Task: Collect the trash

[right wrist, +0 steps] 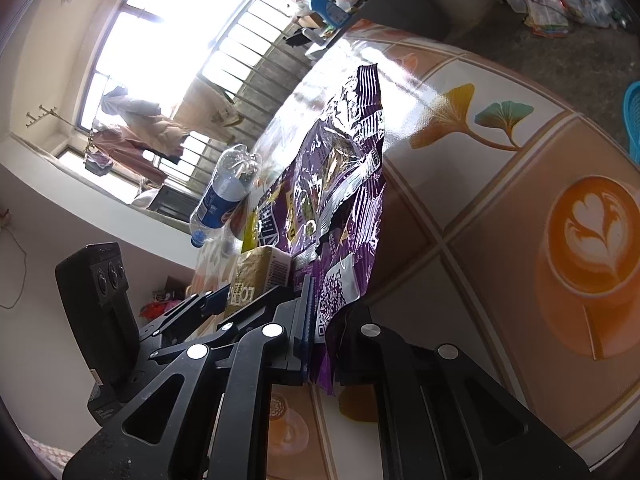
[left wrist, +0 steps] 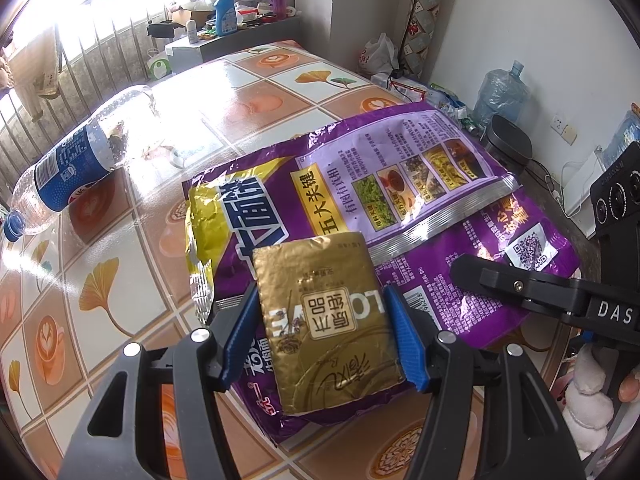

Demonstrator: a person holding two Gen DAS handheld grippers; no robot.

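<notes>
The left gripper is clamped on a gold carton, its blue pads pressing the two side faces. The right gripper is closed tight on the edge of a purple noodle wrapper, beside the printed QR code.

**Hazards**

- Wrapper slip. The right gripper holds only a thin margin of glossy film. A quick pull could draw the film out of the pads or tear it at the crimped seam.
- Carton crush or rotation. The carton looks light and hollow. Excess squeeze would probably buckle it; too little would let it pivot between the pads.
- Collision. In the left wrist view the right gripper's black finger lies just beside the carton, over the wrapper. Lifting both together risks the tools striking each other.
- Bottle roll. A clear plastic bottle with a blue label lies on its side on the desk. A dragged wrapper could nudge it toward the desk edge.

**Position relative to the wrapper**

- The carton sits above the wrapper's near end.
- The wrapper lies mostly flat on the desk, near edge raised in the right gripper.
- The bottle lies well apart, toward the window side.
</notes>
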